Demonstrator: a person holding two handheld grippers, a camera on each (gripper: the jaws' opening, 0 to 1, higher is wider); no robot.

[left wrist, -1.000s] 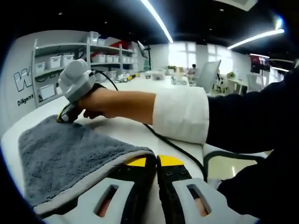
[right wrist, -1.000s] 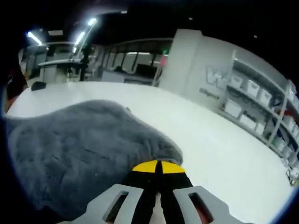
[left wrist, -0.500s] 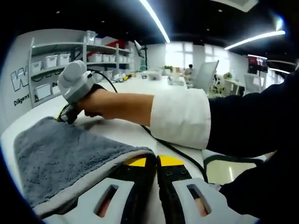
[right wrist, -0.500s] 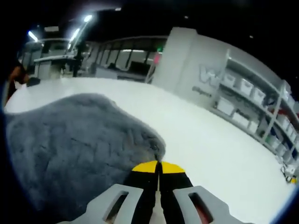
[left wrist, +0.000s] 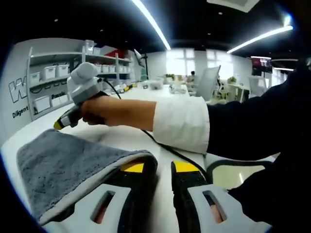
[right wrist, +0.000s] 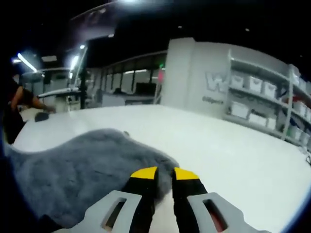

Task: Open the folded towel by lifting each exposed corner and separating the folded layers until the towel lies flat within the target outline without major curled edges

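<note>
Two tongs: both at the grey towel [left wrist: 68, 165], spread on the white surface [right wrist: 233, 145].
Left tongs [left wrist: 159, 166]: parted narrowly, nothing pinched; left jaw resting against the towel's near-right hem.
Right tongs [right wrist: 164, 173]: parted narrowly, empty, tips over the towel's [right wrist: 82, 170] far corner; seen from the left gripper view, right tongs [left wrist: 59, 124] hanging just clear of the cloth, gripped by a hand [left wrist: 97, 109].
Step in hand: probably letting go of both corners.
Doing it well: lift straight off, no dragging, no snagged pile; then check the hems for curl.
Outline: not discernible.
</note>
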